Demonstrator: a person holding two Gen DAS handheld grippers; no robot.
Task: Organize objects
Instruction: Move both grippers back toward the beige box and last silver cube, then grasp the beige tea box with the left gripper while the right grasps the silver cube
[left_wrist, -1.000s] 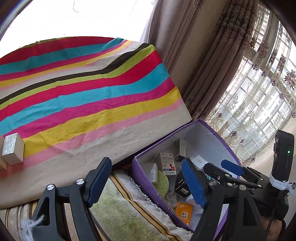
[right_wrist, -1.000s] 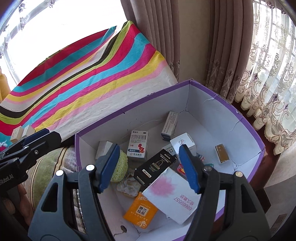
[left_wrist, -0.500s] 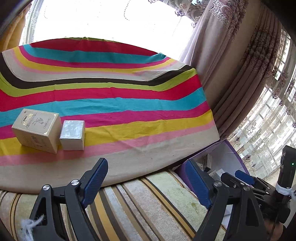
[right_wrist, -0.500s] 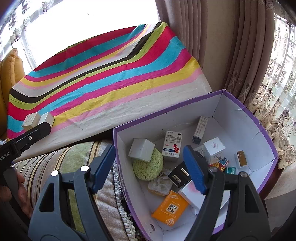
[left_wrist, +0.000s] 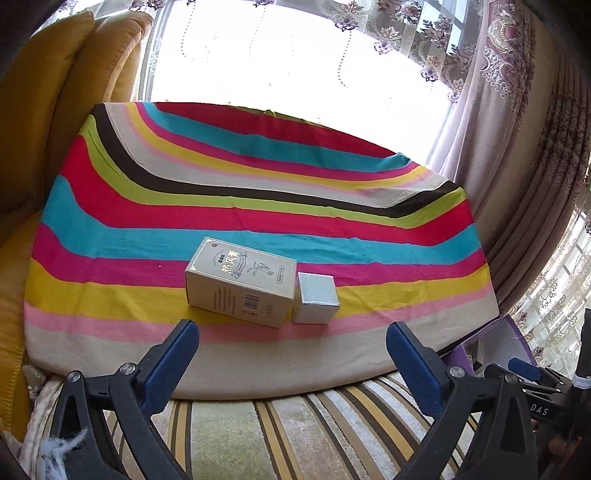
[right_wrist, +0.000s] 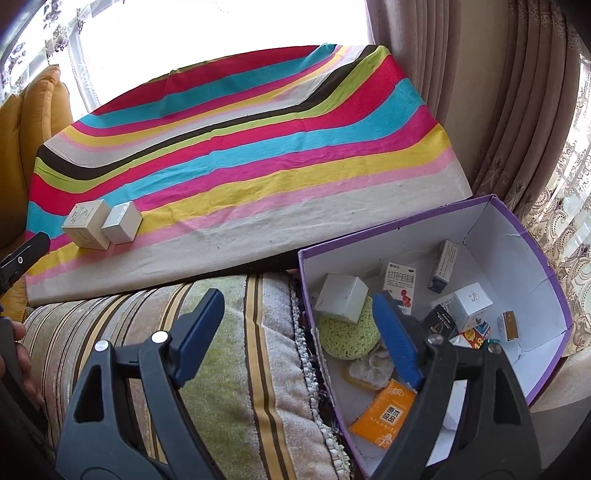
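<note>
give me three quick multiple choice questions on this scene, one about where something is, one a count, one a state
1. Where does the small silver box sit?
A. on the striped cloth, beside the beige carton
B. inside the purple box
C. on the yellow cushion

2. How many boxes lie on the striped cloth?
A. one
B. two
C. four

3. What is between the left gripper's fingers?
A. the orange packet
B. the green sponge
C. nothing

Answers:
1. A, in both views it stands against the carton's end on the cloth.
2. B, only the carton and the silver box are on it; the rest lie in the purple box.
3. C, its jaws are opening with only cloth and sofa showing in the gap.
</note>
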